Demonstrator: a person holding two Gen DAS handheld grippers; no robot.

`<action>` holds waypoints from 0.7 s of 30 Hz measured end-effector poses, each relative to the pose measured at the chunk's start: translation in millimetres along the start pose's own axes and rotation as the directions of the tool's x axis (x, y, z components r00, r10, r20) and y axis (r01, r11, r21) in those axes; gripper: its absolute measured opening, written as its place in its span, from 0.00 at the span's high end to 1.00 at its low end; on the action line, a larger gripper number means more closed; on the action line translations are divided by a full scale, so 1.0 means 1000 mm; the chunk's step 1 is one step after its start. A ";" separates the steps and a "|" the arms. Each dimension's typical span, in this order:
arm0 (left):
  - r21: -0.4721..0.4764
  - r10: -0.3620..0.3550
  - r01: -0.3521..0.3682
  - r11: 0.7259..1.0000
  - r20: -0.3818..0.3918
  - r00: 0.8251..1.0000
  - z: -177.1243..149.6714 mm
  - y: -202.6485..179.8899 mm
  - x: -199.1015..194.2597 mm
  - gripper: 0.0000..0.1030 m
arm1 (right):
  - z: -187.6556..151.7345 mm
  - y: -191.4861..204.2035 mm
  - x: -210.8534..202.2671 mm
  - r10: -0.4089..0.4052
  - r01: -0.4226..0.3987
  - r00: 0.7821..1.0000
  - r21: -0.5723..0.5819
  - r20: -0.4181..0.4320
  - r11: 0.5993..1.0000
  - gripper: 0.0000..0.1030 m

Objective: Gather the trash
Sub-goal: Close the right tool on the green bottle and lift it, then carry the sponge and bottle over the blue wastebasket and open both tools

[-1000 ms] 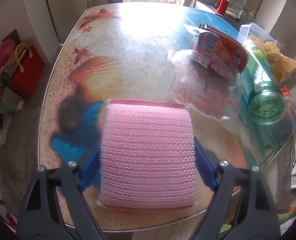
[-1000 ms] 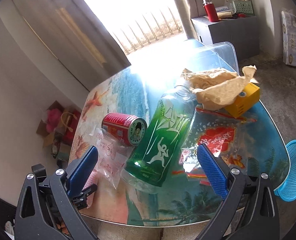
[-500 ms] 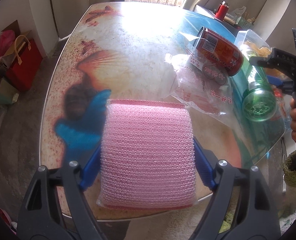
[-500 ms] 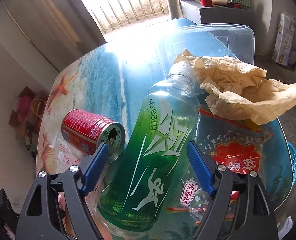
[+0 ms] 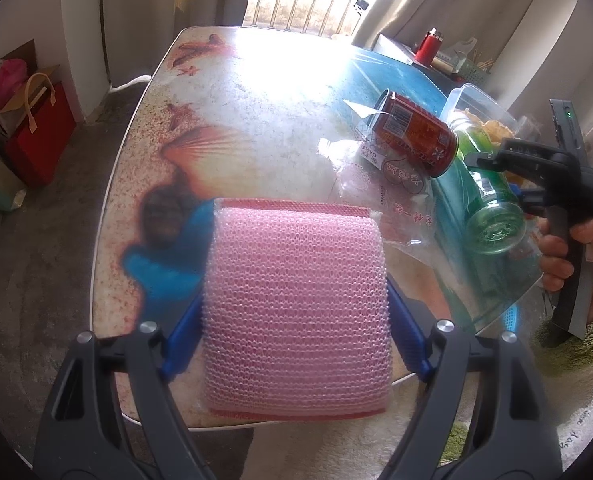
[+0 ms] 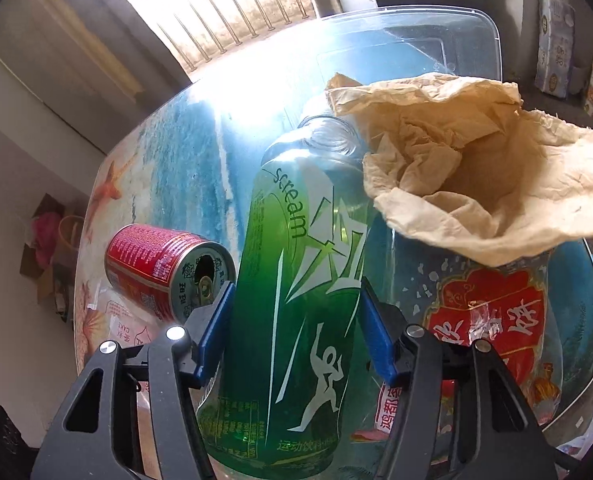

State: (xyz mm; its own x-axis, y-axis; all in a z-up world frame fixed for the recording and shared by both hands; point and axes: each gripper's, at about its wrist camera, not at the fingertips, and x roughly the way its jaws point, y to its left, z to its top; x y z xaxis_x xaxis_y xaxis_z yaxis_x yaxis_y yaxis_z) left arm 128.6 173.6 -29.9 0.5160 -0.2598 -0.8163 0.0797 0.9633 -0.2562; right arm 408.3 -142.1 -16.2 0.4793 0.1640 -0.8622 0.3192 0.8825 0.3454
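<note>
You are holding the left claw [image 5: 296, 320] over the near edge of the surface [image 5: 256, 112], and it is pinching a pink mesh sponge pad [image 5: 296, 308] in its clear wrapper, one blue finger pressing each side. The pad is hanging clear of the beach-print top.

Your right claw [image 6: 296, 328] is straddling the green plastic bottle [image 6: 296, 280], which is lying on its side near the surface's right edge with its open neck pointing toward the far edge. Its jaws have just been closing in on the bottle, and both blue pads are now sitting right against the bottle's flanks; you are gripping it. In the left wrist view your right hand [image 5: 568, 256] is wrapping the handle of that claw.

Just beside the bottle, on the side toward the middle of the surface, a red drink can [image 6: 164, 268] is lying on its side, resting on a clear printed plastic bag [image 5: 380, 192]. On the bottle's other side a crumpled brown paper [image 6: 468, 176] is overhanging the bottle's shoulder, and a red printed wrapper [image 6: 492, 316] is lying flat under it. A clear plastic box [image 6: 436, 40] is sitting past the bottle's neck at the far right corner.
</note>
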 end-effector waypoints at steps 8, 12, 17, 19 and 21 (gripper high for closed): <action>0.004 -0.025 0.025 1.000 0.037 0.999 0.003 -0.002 -0.008 0.25 | -0.007 0.000 -0.023 0.082 -0.082 0.996 -0.007 0.045 0.997 0.47; -0.002 -0.033 0.033 0.999 0.033 0.999 0.002 -0.002 -0.007 0.25 | -0.012 0.002 -0.033 0.142 -0.141 0.989 -0.007 0.051 0.990 0.48; -0.003 -0.035 0.035 0.999 0.035 0.999 0.002 -0.004 -0.007 0.25 | -0.017 -0.002 -0.050 0.233 -0.234 0.970 0.010 0.072 0.972 0.48; -0.005 -0.037 0.037 0.999 0.039 0.999 0.003 -0.006 -0.008 0.25 | -0.017 -0.004 -0.059 0.278 -0.280 0.957 0.014 0.084 0.960 0.48; -0.007 -0.045 0.045 0.999 0.043 0.998 0.004 -0.007 -0.009 0.25 | -0.019 -0.007 -0.069 0.327 -0.329 0.940 0.015 0.094 0.944 0.48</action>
State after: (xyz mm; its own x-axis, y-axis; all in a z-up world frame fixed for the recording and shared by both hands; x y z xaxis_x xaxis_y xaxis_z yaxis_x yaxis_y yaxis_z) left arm 127.3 169.7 -18.9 0.5480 -0.2998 -0.7809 0.0972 0.9501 -0.2965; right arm 357.7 -151.3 34.4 0.6316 0.4013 -0.6633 0.1556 0.7726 0.6156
